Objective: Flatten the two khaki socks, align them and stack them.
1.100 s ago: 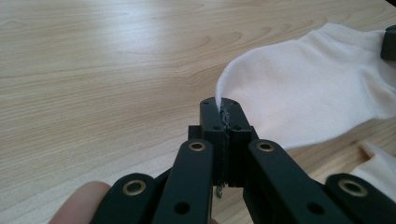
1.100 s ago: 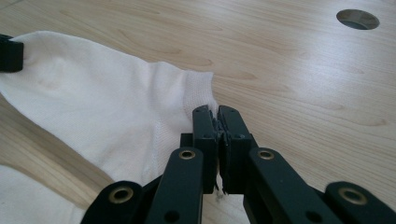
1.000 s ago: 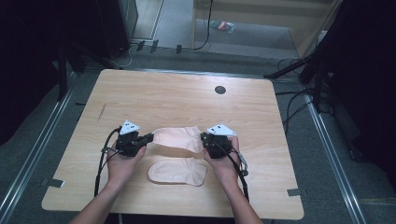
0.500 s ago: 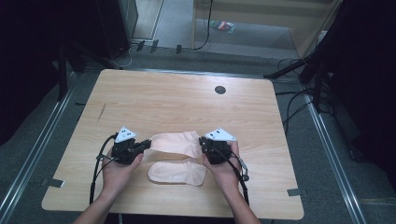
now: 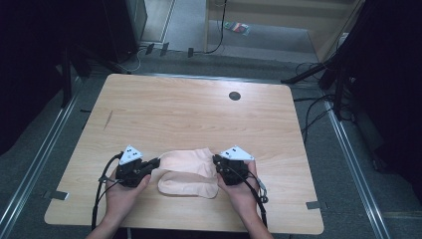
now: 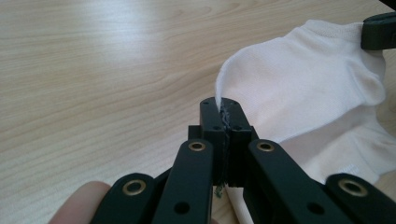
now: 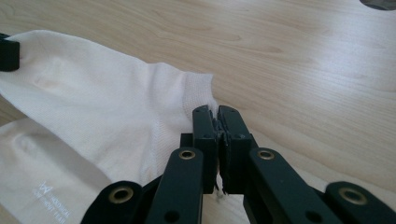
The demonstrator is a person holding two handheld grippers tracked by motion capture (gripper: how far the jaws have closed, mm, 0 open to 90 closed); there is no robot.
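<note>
Upper sock (image 5: 185, 162) stretched between both grippers near the counter's (image 5: 199, 109) front edge. Left gripper (image 6: 225, 116) fingers pinched shut on one end, right gripper (image 7: 218, 122) fingers clamped on the other. Second sock (image 5: 186, 185) partly beneath.

Upper sock (image 5: 185, 162) pale cream, short ankle type, stretched flat between both ends, lifted slightly at the pinched edges, partly overlapping lower sock (image 5: 188, 185). Lower sock same colour, lies flat on table near front edge, small printed mark visible on it.
</note>
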